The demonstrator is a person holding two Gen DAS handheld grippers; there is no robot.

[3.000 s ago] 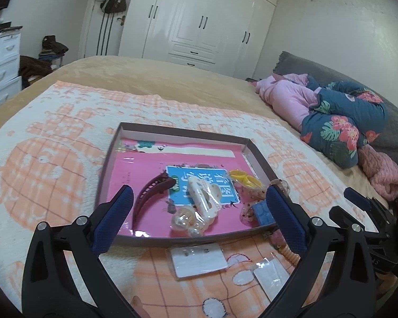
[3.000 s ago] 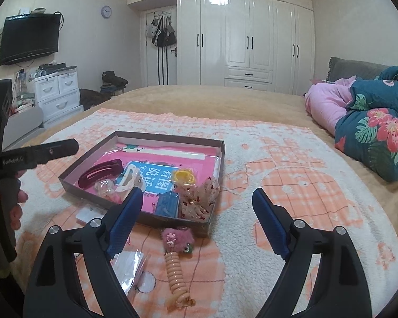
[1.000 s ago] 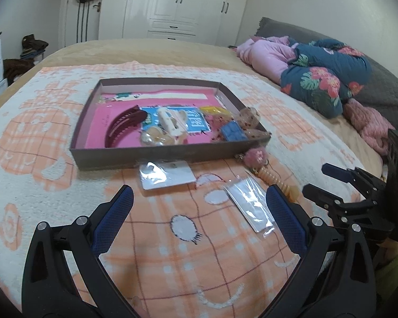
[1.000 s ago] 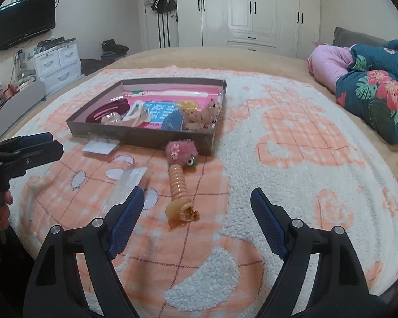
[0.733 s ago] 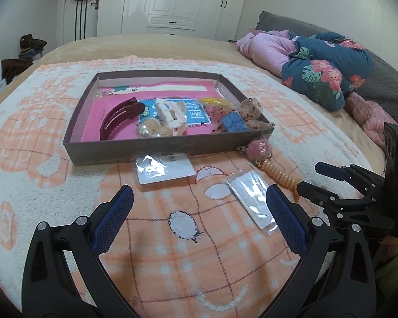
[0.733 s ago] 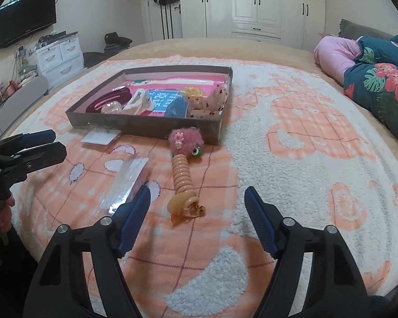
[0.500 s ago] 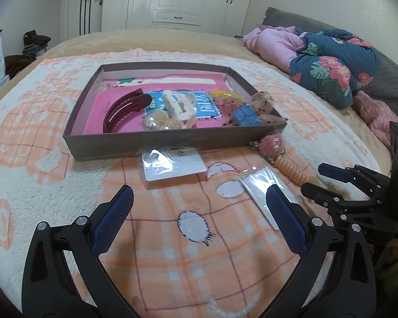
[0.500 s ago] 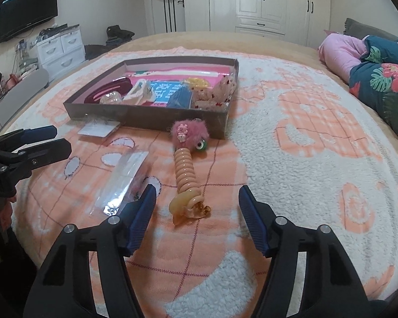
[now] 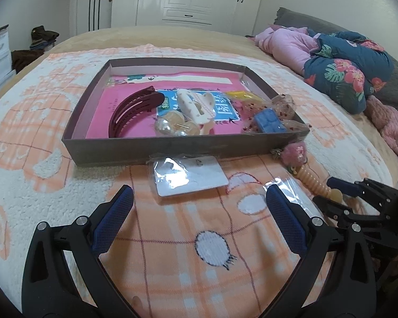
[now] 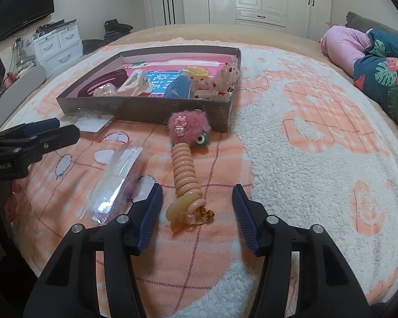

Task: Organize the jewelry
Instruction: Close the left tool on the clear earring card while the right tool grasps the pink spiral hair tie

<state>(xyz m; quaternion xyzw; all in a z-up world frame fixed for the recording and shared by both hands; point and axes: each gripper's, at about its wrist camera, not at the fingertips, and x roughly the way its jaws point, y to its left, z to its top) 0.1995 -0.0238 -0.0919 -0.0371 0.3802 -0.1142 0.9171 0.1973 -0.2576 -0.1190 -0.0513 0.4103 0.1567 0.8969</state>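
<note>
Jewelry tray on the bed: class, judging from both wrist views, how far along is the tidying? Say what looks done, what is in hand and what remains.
Done: the tray already holds the maroon hair clip and other accessories. In hand: nothing; the right gripper is open around the coil keychain, not gripping. Left: that keychain, the earring card and the plastic packet lie outside; the left gripper is open and empty.
</note>
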